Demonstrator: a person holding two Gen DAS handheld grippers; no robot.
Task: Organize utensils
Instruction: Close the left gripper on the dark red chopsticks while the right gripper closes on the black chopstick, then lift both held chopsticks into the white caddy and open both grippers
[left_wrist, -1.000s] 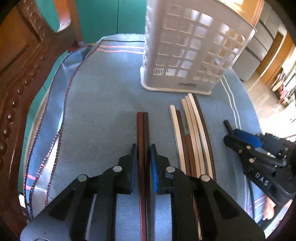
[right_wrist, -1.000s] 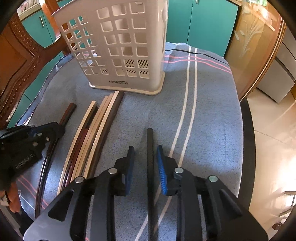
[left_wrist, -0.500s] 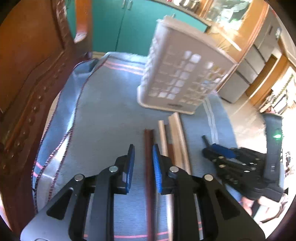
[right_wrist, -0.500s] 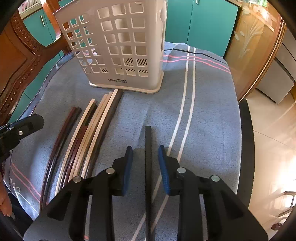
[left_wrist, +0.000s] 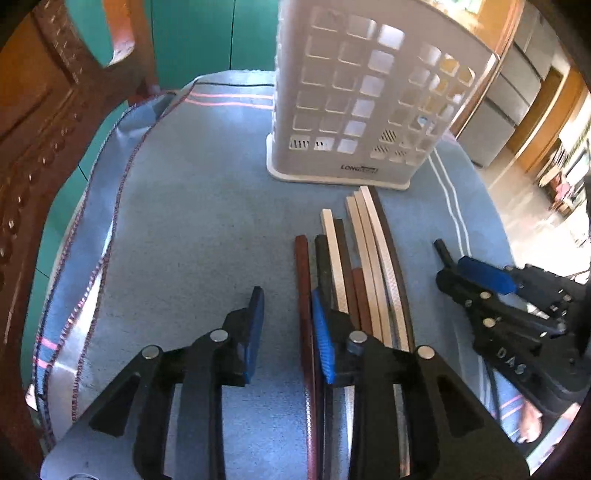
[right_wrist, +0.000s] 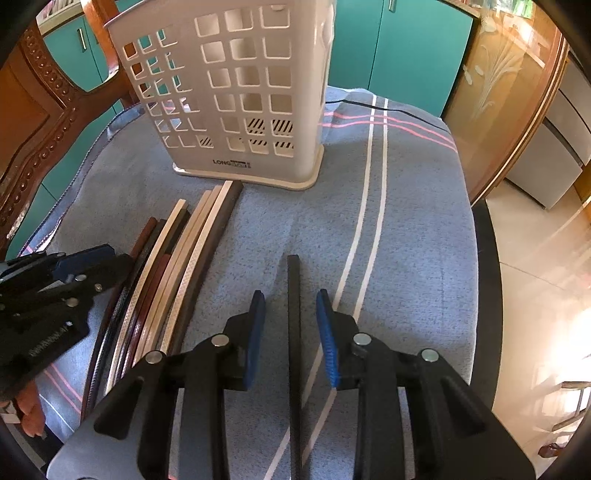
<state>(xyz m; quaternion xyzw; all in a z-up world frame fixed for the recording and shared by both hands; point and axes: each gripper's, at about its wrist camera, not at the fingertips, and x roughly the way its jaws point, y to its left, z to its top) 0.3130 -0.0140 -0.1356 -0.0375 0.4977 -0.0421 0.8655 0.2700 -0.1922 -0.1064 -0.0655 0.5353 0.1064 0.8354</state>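
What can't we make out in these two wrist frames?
- Near ends of the chopsticks: left wrist view, hidden under the left gripper.
- Near end of the black chopstick: right wrist view, cut off by the bottom edge.
- Inside of the basket: both views, rim cropped.

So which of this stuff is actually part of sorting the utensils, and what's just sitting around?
Part of the job:
- bundle of chopsticks, lying flat
- single black chopstick between the open right tool
- white slotted utensil holder, upright
- left tool

Just there:
- blue striped cloth
- carved wooden chair
- teal cabinets
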